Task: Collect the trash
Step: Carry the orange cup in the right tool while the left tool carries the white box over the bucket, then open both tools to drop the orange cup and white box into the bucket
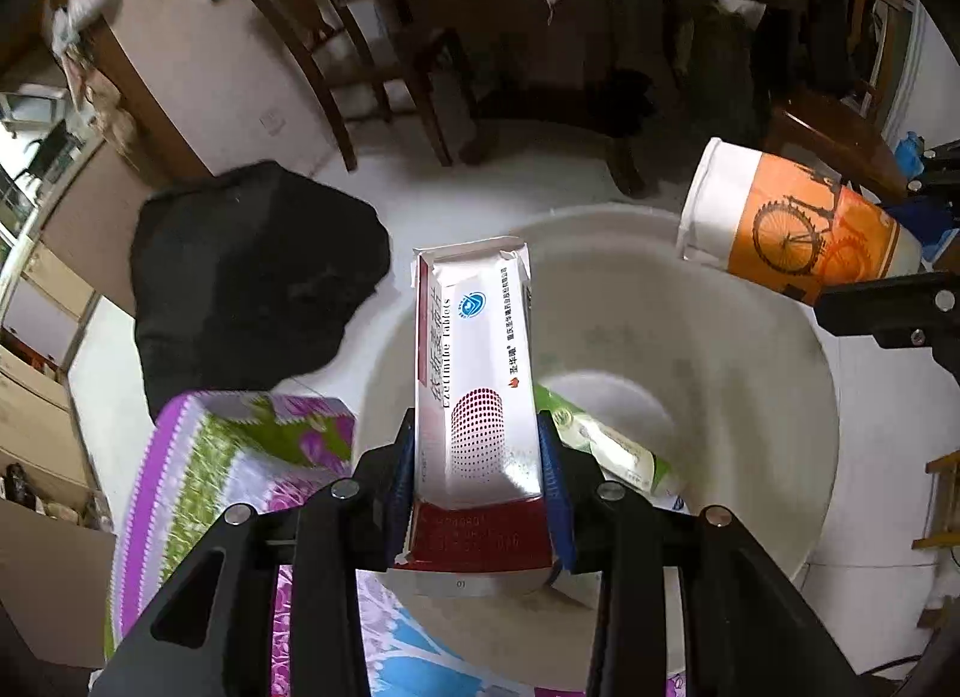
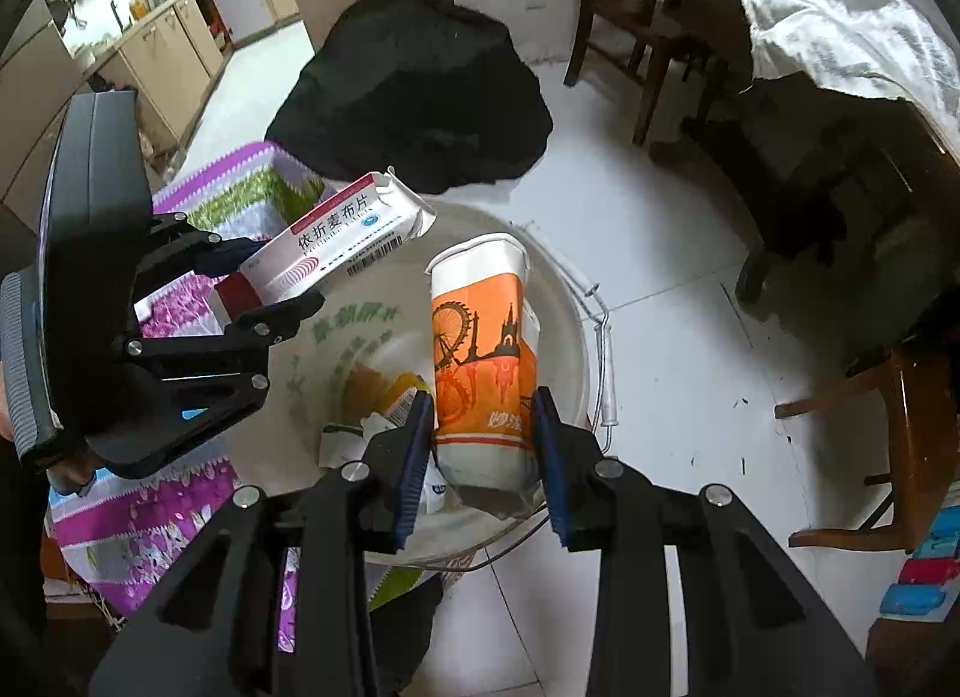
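"White box (image 1: 474, 397) — who held it?"
"Left gripper (image 1: 480, 493) pinched it over the bucket (image 1: 750, 337)"
"And the orange cup (image 2: 480, 361)?"
"Right gripper (image 2: 483, 451) squeezed it, squashed, above the same bucket. Some trash (image 1: 606, 445) lay at the bottom"

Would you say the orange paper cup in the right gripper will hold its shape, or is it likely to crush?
The paper cup looks thin-walled and already squashed at the rim, so it probably crushes easily. It seems empty and light. The right gripper pinches near its base, so it may tilt.
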